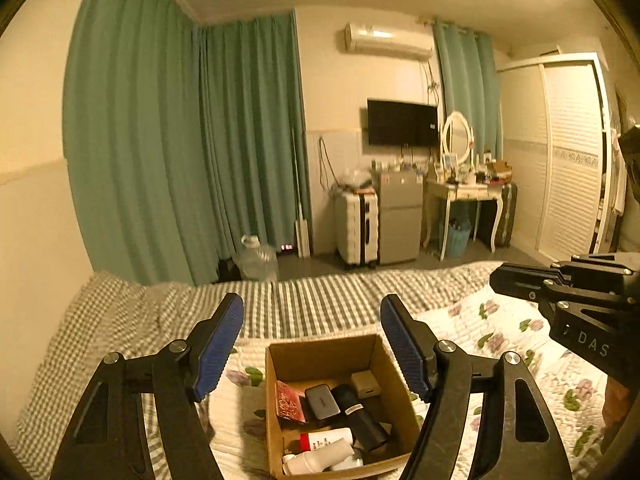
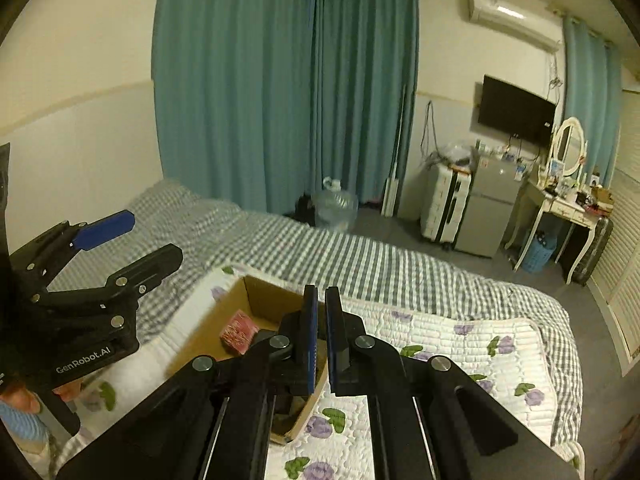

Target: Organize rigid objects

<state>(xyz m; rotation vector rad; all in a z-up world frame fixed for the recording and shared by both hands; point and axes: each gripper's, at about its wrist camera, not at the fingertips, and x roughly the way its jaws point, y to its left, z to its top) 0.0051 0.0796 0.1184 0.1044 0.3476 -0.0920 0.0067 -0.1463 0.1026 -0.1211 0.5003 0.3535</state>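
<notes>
An open cardboard box [image 1: 396, 384] sits on the floral quilt on the bed. Inside lie a red packet [image 1: 289, 402], a dark grey case [image 1: 321, 401], a black cylinder [image 1: 358, 416], a small tan box [image 1: 366, 385] and white bottles [image 1: 320, 450]. My left gripper [image 1: 312, 344] is open and empty, raised above the box. My right gripper [image 2: 322, 340] is shut with nothing between its pads, above the box's right rim [image 2: 320, 380]. The red packet also shows in the right wrist view [image 2: 238, 332]. Each gripper appears in the other's view, the right one [image 1: 496, 280] and the left one [image 2: 156, 236].
The bed has a grey checked sheet [image 1: 312, 304] and a floral quilt [image 2: 460, 356]. Beyond it are a water jug [image 1: 258, 258], a white suitcase [image 1: 356, 228], a small fridge [image 1: 400, 216], a dressing table [image 1: 464, 192] and teal curtains [image 1: 180, 140].
</notes>
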